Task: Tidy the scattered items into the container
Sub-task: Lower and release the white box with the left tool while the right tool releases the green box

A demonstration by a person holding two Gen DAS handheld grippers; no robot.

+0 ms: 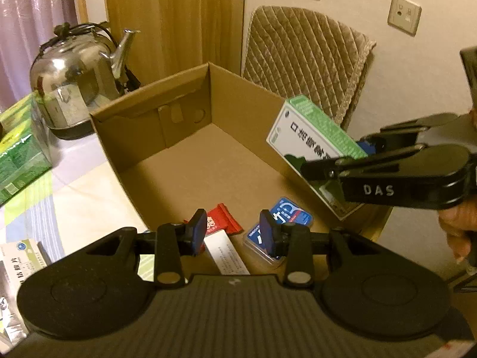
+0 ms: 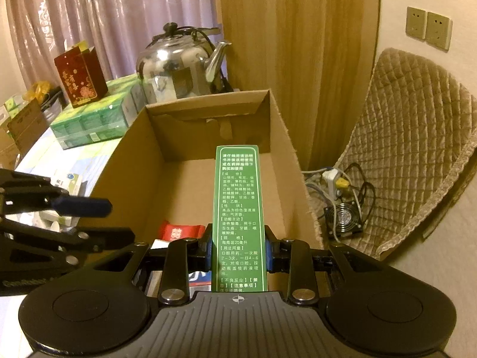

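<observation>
An open cardboard box (image 1: 190, 101) (image 2: 131, 146) sits on the table. In it lie a red snack packet (image 1: 222, 219) (image 2: 179, 231), a blue card case (image 1: 283, 217) and a white box (image 1: 226, 255). My right gripper (image 2: 238, 252) is shut on a green and white medicine box (image 2: 238, 208) (image 1: 313, 137) and holds it above the cardboard box's right wall. My left gripper (image 1: 235, 234) is open and empty, low over the near end of the box, above the red packet.
A steel kettle (image 1: 74, 71) stands behind the box. Green tissue packs (image 1: 18, 152) (image 2: 92, 119) and a red paper bag (image 2: 79, 74) sit to the left. More medicine boxes (image 1: 21, 256) lie on the table at left. A quilted chair (image 1: 307, 56) is at right.
</observation>
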